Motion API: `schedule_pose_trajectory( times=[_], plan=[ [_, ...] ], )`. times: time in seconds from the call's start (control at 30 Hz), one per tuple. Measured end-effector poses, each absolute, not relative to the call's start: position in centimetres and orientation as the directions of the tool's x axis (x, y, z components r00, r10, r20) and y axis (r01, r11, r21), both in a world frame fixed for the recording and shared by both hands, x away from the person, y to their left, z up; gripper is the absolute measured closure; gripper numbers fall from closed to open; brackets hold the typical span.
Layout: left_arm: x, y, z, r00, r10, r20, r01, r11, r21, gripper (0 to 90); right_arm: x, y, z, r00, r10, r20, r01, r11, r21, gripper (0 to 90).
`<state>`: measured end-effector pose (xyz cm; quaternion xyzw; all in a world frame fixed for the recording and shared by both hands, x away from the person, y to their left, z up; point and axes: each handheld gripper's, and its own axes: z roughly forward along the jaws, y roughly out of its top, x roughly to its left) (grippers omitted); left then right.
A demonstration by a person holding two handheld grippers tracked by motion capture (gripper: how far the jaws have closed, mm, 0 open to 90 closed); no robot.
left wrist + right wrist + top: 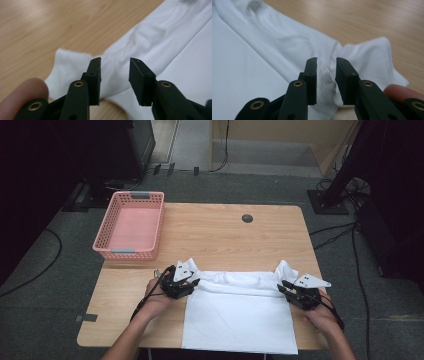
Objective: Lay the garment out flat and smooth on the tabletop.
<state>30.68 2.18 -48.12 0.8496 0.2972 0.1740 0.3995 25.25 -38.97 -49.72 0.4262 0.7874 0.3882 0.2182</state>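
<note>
At the far left a pink basket (129, 226) is sitting on the table (225, 227), well apart from the work. A white shirt (239, 312) is lying flat at the near middle, its long axis running near to far, the folded shoulder band crossing left to right between the hands. The left gripper (192, 281) is hovering at the left sleeve (67, 66), jaws narrowly apart with nothing pinched; the cloth lies just ahead and below. The right gripper (284, 286) is hanging likewise at the right sleeve (372, 53), jaws slightly parted and empty. Each hand is nearest its own sleeve, so likely both would close there.
</note>
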Motion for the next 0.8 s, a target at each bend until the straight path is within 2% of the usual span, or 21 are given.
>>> schedule_pose_trajectory(
  times=[0.2,0.33,0.4,0.5,0.67,0.8],
  plan=[
    [31.7,-1.5,-47.9,0.791,0.609,0.054,0.359,-0.534,0.765,54.9,27.5,-36.1,-49.2,-0.623,0.782,0.015,0.491,0.376,0.785,61.9],
    [33.1,-2.8,-48.6,0.783,0.621,-0.032,0.433,-0.508,0.744,51.2,29.2,-34.4,-50.1,-0.632,0.774,0.032,0.531,0.403,0.745,55.1],
    [33.7,-3.1,-49.0,0.779,0.623,-0.071,0.466,-0.500,0.730,49.7,29.7,-34.0,-50.5,-0.628,0.777,0.046,0.558,0.408,0.722,54.8],
    [34.2,-3.6,-49.5,0.791,0.609,-0.058,0.461,-0.531,0.711,45.1,29.9,-33.9,-51.0,-0.631,0.775,0.038,0.578,0.437,0.689,60.6],
    [34.2,-3.9,-49.9,0.800,0.599,-0.017,0.438,-0.565,0.699,43.3,29.2,-34.5,-50.6,-0.635,0.772,0.019,0.547,0.433,0.716,84.0],
    [33.3,-4.5,-50.0,0.835,0.548,0.051,0.365,-0.619,0.695,49.6,28.7,-34.5,-50.3,-0.651,0.759,-0.009,0.502,0.439,0.745,87.2]
  ],
)
